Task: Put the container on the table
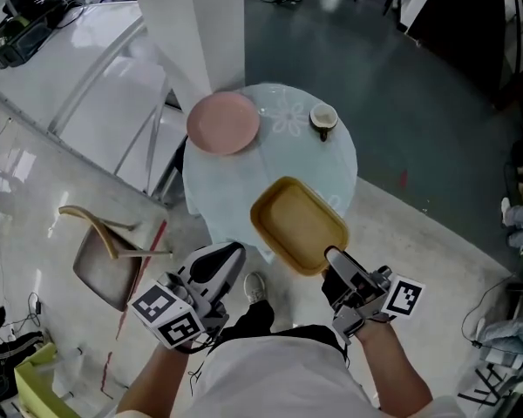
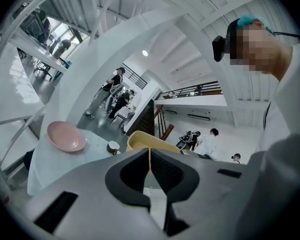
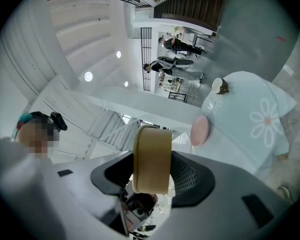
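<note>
- Container point(image 1: 296, 223): empty, over the table's point(image 1: 244, 181) near edge, one corner past the rim.
- Right gripper point(image 1: 334, 258): fingers clamped on the container's near rim.
- Left gripper point(image 1: 237, 251): fingers together, empty, just beside the container.
- Pink plate point(image 1: 223, 122) and cup point(image 1: 322, 118): at the far edge, well apart from the container.

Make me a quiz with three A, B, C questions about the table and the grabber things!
1. Where is the pink plate? A) on the floor B) on the round table C) on a chair
2. What colour is the container? A) yellow B) green C) red
3. What is the right gripper doing? A) open, empty B) pinching a spoon C) fingers clamped on the container's rim

Answers: 1 B, it lies on the tablecloth; 2 A, it is plainly yellow in the head view; 3 C, the rim sits gripped between both fingers.
</note>
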